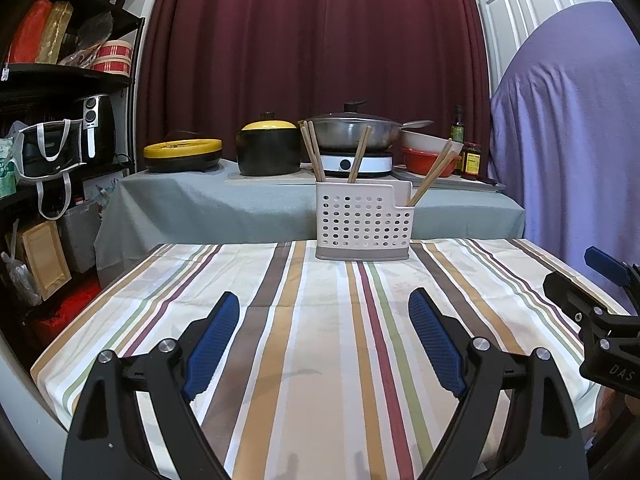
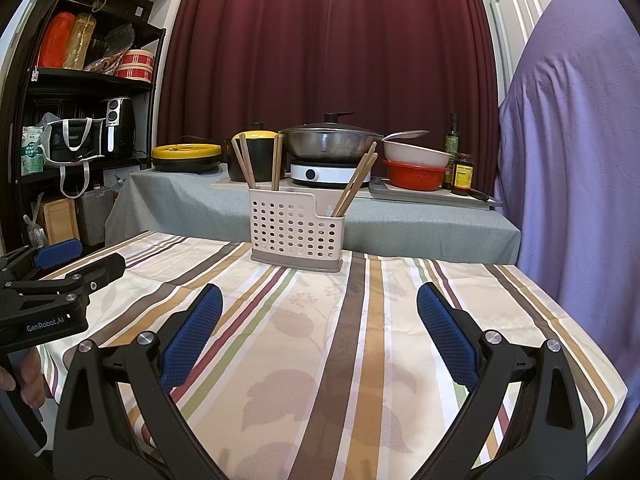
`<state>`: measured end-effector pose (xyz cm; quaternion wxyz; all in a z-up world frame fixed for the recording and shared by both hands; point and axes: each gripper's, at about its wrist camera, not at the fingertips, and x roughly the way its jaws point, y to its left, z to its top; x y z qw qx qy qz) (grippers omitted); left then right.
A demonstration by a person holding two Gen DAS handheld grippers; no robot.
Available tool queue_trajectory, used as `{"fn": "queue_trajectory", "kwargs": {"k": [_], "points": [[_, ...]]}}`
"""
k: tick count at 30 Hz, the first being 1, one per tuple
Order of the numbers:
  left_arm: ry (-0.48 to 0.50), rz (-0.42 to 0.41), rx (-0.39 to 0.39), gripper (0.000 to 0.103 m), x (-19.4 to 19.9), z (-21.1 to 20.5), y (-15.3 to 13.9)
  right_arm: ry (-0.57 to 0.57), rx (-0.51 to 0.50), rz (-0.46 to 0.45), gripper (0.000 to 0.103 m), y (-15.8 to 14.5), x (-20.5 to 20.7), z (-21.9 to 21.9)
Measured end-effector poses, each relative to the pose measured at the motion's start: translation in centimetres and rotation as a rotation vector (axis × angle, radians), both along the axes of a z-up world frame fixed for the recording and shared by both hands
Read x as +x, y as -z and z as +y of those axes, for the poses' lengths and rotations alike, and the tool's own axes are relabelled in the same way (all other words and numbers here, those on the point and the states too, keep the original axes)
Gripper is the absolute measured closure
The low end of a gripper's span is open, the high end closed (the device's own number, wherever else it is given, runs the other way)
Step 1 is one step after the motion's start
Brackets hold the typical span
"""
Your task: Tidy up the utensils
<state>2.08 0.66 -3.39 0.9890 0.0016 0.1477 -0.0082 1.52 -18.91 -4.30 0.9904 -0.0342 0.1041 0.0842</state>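
Two hand-held grippers are over the striped tablecloth (image 1: 320, 360), both with jaws spread wide and nothing between the blue pads. The left gripper (image 1: 324, 312) points toward the perforated utensil holder (image 1: 362, 220), which stands upright at the far edge of the table, ahead and slightly right of the gripper's centre line, well apart from its fingertips. From the right gripper (image 2: 320, 304) the same holder (image 2: 296, 232) sits ahead and a little left, likewise well apart.

The holder has a taller compartment and a lower one. Wooden chopsticks (image 1: 314, 152) lean in the taller compartment; a further pair (image 1: 434, 172) leans outward from the lower one. The exact count in the taller part is hard to settle, as the sticks overlap the cookware behind.

Each gripper shows only partly in the other's view: the right gripper at the right border of the left view, the left gripper at the left border of the right view, with fingers of a hand (image 2: 24, 380) below it. The lower ends of the chopsticks are hidden inside the holder.

The cloth between grippers and holder is bare. The table's far edge runs just behind the holder; a grey-covered counter (image 1: 200, 204) lies beyond, and a purple drape (image 1: 580, 140) is close on the right.
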Motion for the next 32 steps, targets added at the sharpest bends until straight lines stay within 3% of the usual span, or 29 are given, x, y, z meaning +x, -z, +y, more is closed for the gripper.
{"fn": "queue_trajectory", "kwargs": {"k": [23, 32], "points": [[0.037, -0.013, -0.004, 0.014, -0.1, -0.6, 0.2, -0.004, -0.007, 0.011, 0.007, 0.0, -0.2, 0.0], [0.012, 0.067, -0.032, 0.014, 1.5, 0.5, 0.7, 0.006, -0.005, 0.032, 0.007, 0.4, 0.6, -0.3]]}}
